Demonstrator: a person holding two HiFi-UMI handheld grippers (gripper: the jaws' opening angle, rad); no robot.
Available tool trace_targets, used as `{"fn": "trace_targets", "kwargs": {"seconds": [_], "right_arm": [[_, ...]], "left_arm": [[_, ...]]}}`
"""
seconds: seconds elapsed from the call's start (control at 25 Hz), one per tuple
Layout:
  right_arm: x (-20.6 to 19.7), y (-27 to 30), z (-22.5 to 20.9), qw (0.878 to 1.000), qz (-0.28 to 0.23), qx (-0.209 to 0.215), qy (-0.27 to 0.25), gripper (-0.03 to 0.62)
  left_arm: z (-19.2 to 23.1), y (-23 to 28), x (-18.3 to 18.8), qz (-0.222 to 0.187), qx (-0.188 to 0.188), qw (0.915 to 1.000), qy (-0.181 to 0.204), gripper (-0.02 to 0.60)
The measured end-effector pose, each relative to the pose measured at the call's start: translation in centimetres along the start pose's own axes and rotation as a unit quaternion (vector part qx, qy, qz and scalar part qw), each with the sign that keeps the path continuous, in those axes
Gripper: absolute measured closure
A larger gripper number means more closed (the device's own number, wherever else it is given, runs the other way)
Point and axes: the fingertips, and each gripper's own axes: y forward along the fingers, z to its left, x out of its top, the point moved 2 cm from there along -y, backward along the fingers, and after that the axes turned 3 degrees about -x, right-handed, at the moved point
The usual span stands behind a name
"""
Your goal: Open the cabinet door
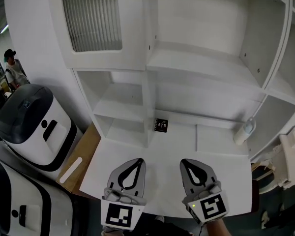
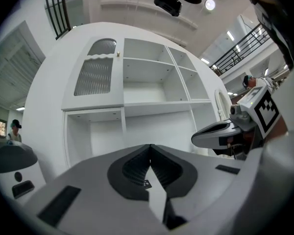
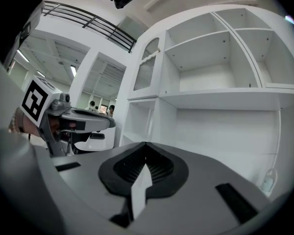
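Facing a white cabinet (image 1: 206,58) with open shelves. Door (image 1: 96,23) at the upper left of it, with a ribbed pane, lying flush with the front, so shut. Also seen in the left gripper view (image 2: 95,77) and in the right gripper view (image 3: 146,72). Small knob (image 2: 118,54) near the door's top right corner.

Left gripper (image 1: 137,160) low in the head view, above the wide white ledge (image 1: 221,146) of the cabinet. Jaws pressed together, with nothing between them (image 2: 149,146). Right gripper (image 1: 187,162) just beside it, on the right, at about the same height. Jaws also pressed together and empty (image 3: 145,144). Both pointing level toward the shelves, side by side but apart. Both well below the door and touching neither door nor knob.

Small black tag (image 1: 161,125) lying on the ledge ahead of the grippers, at the foot of the upright panel. White bottle (image 1: 244,131) standing at the right end of the ledge. White and black machine (image 1: 32,127) on the floor, left of the cabinet. Person (image 1: 12,65) far at the left edge.
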Motion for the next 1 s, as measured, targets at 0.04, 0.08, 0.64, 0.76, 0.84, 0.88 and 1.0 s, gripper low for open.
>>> {"fn": "trace_targets", "kwargs": {"seconds": [0.04, 0.08, 0.64, 0.76, 0.84, 0.88, 1.0], "right_arm": [[0.0, 0.0, -0.1, 1.0, -0.001, 0.005, -0.001, 0.594], [0.1, 0.0, -0.3, 1.0, -0.001, 0.009, -0.002, 0.594], [2.8, 2.1, -1.1, 1.0, -0.022, 0.018, 0.003, 0.594], [3.7, 2.7, -1.6, 1.0, -0.024, 0.011, 0.004, 0.594], [4.5, 3.1, -1.9, 1.0, -0.024, 0.006, 0.001, 0.594], [4.9, 3.3, -2.2, 1.0, -0.024, 0.003, -0.001, 0.594], [6.5, 4.0, -2.8, 0.999, -0.031, -0.002, -0.006, 0.595]], "left_arm": [[-0.1, 0.0, 0.1, 0.002, 0.004, 1.0, 0.004, 0.581], [-0.1, 0.0, 0.2, 0.005, 0.008, 0.9999, 0.006, 0.581], [2.0, 2.0, 3.8, -0.002, 0.015, 0.9986, 0.051, 0.581], [2.4, 2.9, 4.5, -0.01, 0.004, 0.9982, 0.06, 0.581], [2.7, 3.4, 5.0, -0.015, -0.002, 0.998, 0.061, 0.581], [2.8, 3.6, 5.3, -0.018, -0.004, 0.998, 0.061, 0.581], [3.5, 4.3, 6.6, -0.026, -0.009, 0.9973, 0.067, 0.581]]}}
